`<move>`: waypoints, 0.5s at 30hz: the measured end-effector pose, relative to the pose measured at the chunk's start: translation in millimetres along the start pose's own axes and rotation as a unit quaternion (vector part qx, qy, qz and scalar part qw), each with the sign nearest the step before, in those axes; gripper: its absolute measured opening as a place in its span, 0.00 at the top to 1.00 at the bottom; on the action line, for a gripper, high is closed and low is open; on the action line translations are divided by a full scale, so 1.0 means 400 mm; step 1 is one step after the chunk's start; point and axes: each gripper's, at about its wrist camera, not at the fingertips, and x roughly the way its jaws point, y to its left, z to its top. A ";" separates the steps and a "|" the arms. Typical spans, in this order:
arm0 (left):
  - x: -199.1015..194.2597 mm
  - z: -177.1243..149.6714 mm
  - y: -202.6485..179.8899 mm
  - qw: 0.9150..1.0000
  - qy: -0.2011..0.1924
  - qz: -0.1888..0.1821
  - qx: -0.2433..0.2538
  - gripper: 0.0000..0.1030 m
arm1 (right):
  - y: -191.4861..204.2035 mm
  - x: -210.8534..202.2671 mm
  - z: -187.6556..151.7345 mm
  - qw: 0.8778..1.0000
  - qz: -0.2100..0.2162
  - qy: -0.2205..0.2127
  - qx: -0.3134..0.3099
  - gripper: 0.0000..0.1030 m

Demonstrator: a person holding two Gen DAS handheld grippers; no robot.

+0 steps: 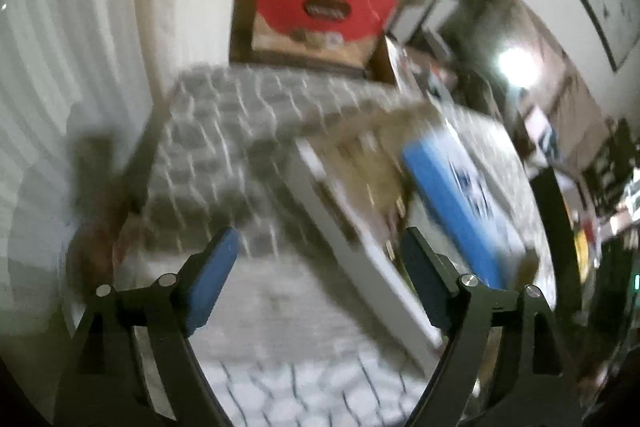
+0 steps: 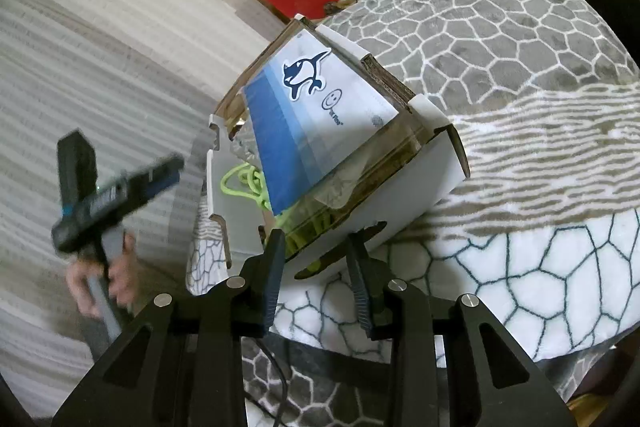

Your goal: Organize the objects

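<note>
My landmark was the white cardboard box (image 2: 332, 183) on the patterned blanket (image 2: 520, 131). My right gripper (image 2: 316, 247) stood at the box's near wall, jaws narrow, straddling the handle cut-out; whether the pads pressed the cardboard I could not tell. A blue-and-white packet (image 2: 316, 115) lay tilted across the box top, with green cord (image 2: 244, 183) inside. My left gripper (image 1: 320, 251) was wide and empty, left of the box, held by my hand (image 2: 100, 283).
</note>
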 end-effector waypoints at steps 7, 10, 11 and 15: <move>0.099 0.118 0.009 0.999 -0.022 -0.007 0.035 0.21 | 0.004 0.002 0.000 1.000 -0.003 -0.001 0.002 0.68; 0.150 0.129 -0.011 0.998 -0.006 -0.013 0.060 0.21 | 0.003 0.001 0.001 1.000 -0.004 0.000 0.004 0.68; 0.167 0.128 -0.016 0.998 0.003 -0.014 0.065 0.21 | 0.003 0.001 0.002 1.000 -0.004 0.001 0.005 0.68; 0.213 0.111 -0.029 0.996 0.031 -0.027 0.074 0.23 | -0.001 -0.001 0.004 1.000 -0.001 0.004 0.008 0.68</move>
